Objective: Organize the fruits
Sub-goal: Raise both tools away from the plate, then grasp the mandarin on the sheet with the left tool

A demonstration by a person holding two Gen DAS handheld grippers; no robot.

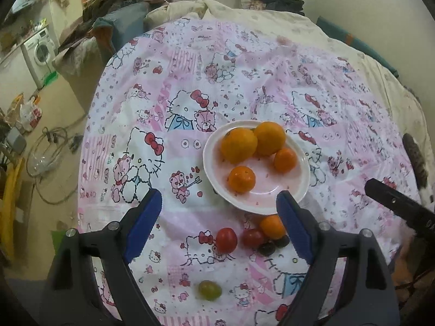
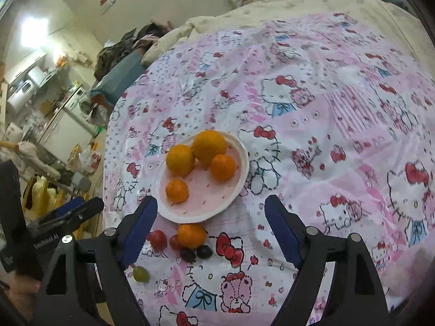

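A white plate (image 1: 299,190) (image 2: 239,190) on the pink cartoon tablecloth carries several oranges (image 1: 238,145) (image 2: 209,146). Just in front of the plate lie a loose orange (image 1: 272,226) (image 2: 191,235), two red tomatoes (image 1: 226,240) (image 2: 158,239), two dark grapes (image 1: 266,248) (image 2: 204,251) and a green grape (image 1: 209,290) (image 2: 141,273). My left gripper (image 1: 220,226) hovers open above the loose fruit with nothing between its blue pads. My right gripper (image 2: 210,229) is open too, over the loose orange, holding nothing. Each gripper shows at the edge of the other's view.
The tablecloth (image 1: 244,87) covers a round table; its left edge drops to a cluttered floor with cables (image 1: 51,146) and a washing machine (image 1: 40,54). Bedding and clothes (image 1: 122,2) pile behind the table. The cloth to the right of the plate bears no objects.
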